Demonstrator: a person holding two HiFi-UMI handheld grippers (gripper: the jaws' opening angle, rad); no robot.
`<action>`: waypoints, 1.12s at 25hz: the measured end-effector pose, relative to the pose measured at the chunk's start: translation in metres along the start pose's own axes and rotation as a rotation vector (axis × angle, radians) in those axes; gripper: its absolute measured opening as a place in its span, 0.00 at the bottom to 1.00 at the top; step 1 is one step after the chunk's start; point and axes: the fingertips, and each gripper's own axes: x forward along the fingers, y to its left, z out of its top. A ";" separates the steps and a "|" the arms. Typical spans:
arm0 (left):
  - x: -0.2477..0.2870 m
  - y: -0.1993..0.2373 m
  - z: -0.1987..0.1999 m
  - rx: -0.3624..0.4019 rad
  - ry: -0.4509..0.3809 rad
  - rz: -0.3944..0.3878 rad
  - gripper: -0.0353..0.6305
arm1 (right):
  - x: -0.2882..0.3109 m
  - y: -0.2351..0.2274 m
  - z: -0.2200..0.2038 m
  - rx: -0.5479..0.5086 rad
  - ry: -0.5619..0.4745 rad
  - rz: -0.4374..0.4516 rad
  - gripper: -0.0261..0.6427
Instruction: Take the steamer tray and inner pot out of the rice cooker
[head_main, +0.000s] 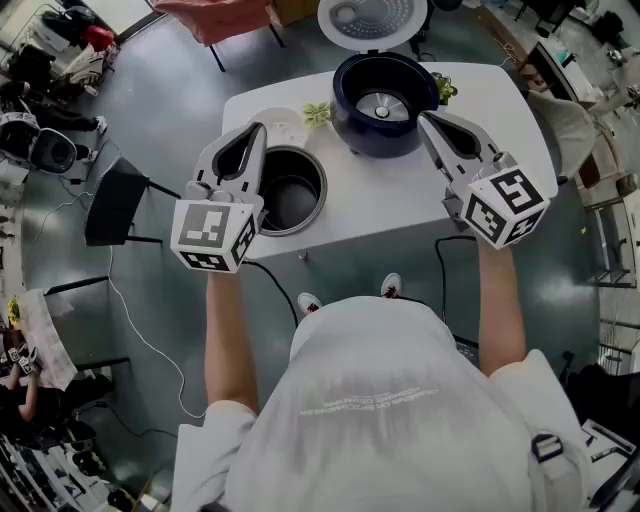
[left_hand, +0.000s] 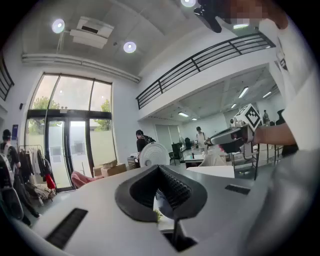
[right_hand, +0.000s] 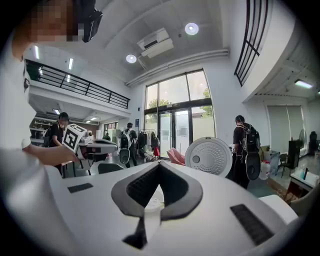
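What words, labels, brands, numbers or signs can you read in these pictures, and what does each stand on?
No text here reads clearly.
Two lines of pale print on the back of the person's white T-shirt: too blurred to read.
Square black-and-white markers on the cubes of the left gripper and right gripper: patterns, no letters.
Dark blue round rice cooker: no label shows.

No legible text, brand or number. Faint grey print on back of white shirt (head_main: 372, 402), below rice cooker (head_main: 384, 105) in head view: too blurred to read. Left marker cube (head_main: 213, 235), right marker cube (head_main: 506, 205), either side of rice cooker: square patterns, no letters.
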 end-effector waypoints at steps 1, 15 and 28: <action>-0.001 -0.001 0.007 0.019 -0.007 0.010 0.08 | -0.001 0.002 0.003 -0.020 0.002 -0.001 0.08; -0.013 -0.014 0.027 0.070 -0.029 0.029 0.08 | -0.003 0.021 0.018 -0.070 -0.026 0.020 0.08; -0.023 -0.020 0.017 0.089 -0.001 0.014 0.08 | 0.000 0.038 0.006 -0.107 0.013 0.024 0.08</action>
